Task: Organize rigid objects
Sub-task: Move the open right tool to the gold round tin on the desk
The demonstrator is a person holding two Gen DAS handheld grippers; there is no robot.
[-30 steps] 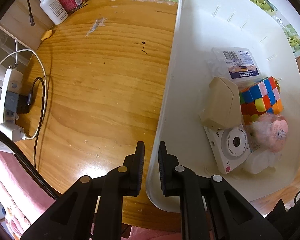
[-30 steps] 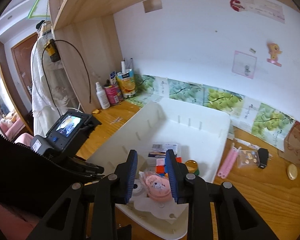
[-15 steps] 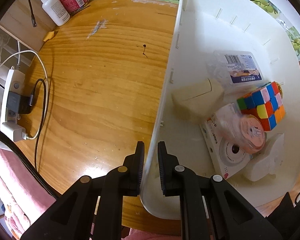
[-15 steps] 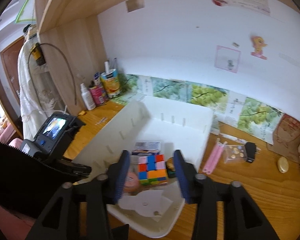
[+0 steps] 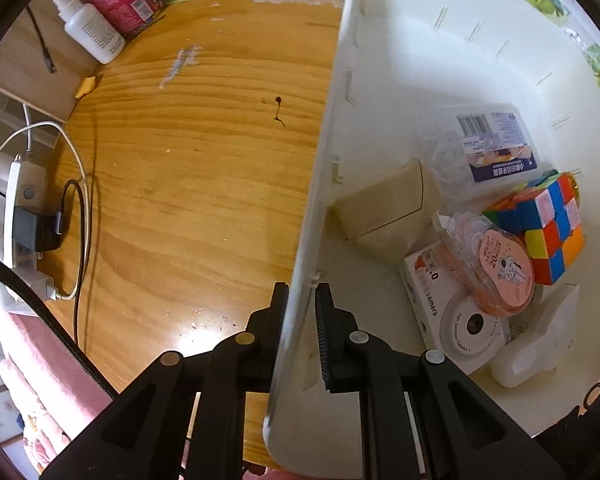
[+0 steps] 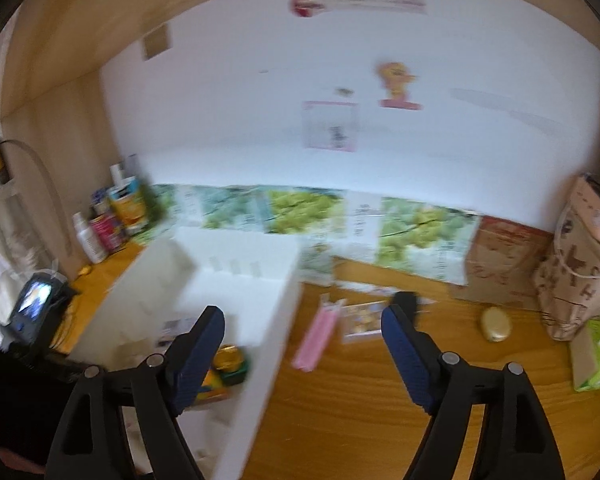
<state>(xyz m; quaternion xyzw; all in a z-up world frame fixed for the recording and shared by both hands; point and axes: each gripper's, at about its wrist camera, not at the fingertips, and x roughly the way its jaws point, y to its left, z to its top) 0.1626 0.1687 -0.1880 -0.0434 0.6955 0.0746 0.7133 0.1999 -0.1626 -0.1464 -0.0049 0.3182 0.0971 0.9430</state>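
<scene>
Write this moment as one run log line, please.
left gripper: shut on white bin wall | right gripper: opening, nothing held | pink tape roll: in bin | pink sticks: on desk

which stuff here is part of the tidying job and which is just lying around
Part of the job:
white bin
puzzle cube
tape roll
camera box
pink sticks
gold oval

Just lying about:
white bottle
power strip
paper bag
</scene>
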